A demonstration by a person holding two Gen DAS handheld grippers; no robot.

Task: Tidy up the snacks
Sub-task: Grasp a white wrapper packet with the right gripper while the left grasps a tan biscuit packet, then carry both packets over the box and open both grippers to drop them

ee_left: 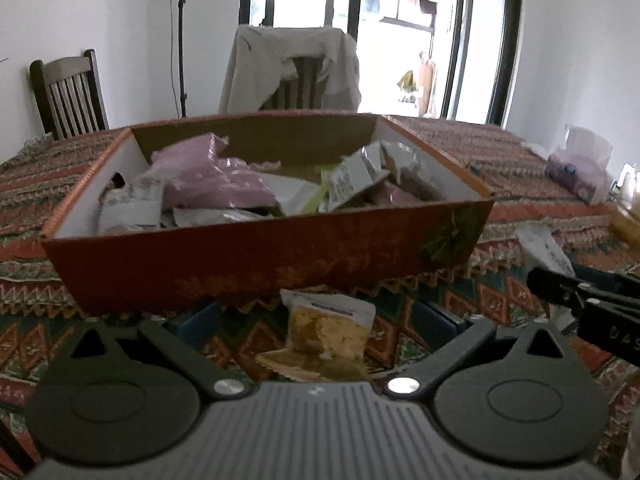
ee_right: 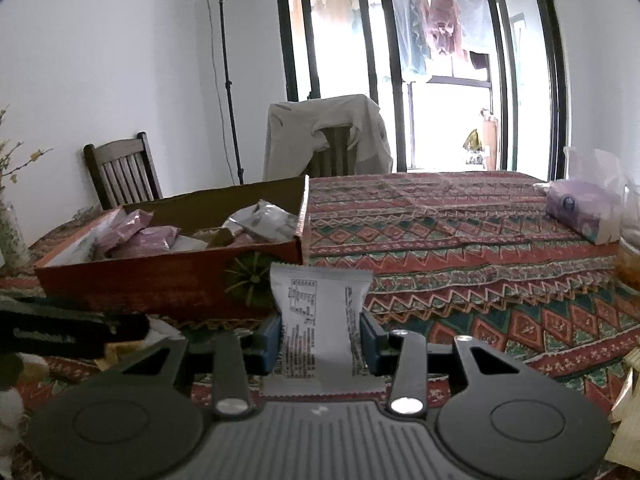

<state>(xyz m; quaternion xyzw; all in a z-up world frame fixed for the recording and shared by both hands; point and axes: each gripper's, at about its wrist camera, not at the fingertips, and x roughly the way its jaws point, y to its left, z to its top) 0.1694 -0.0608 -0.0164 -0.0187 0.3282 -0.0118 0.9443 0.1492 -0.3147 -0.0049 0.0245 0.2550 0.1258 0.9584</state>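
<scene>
An open red cardboard box (ee_left: 256, 264) sits on the patterned tablecloth and holds several snack packets, pink and silver ones among them; it also shows in the right wrist view (ee_right: 160, 276). My left gripper (ee_left: 324, 328) is open, its blue pads wide apart on either side of a yellow snack packet (ee_left: 328, 328) lying on the cloth just before the box. My right gripper (ee_right: 322, 336) is shut on a white printed snack packet (ee_right: 320, 320), held upright right of the box's near corner. The right gripper shows at the right edge of the left wrist view (ee_left: 592, 304).
A purple tissue pack (ee_right: 580, 212) lies at the table's far right. Two chairs stand behind the table, one draped with a beige cloth (ee_right: 328, 132). A lamp stand (ee_right: 228, 80) is by the wall. More packets lie at the right edge (ee_right: 628, 420).
</scene>
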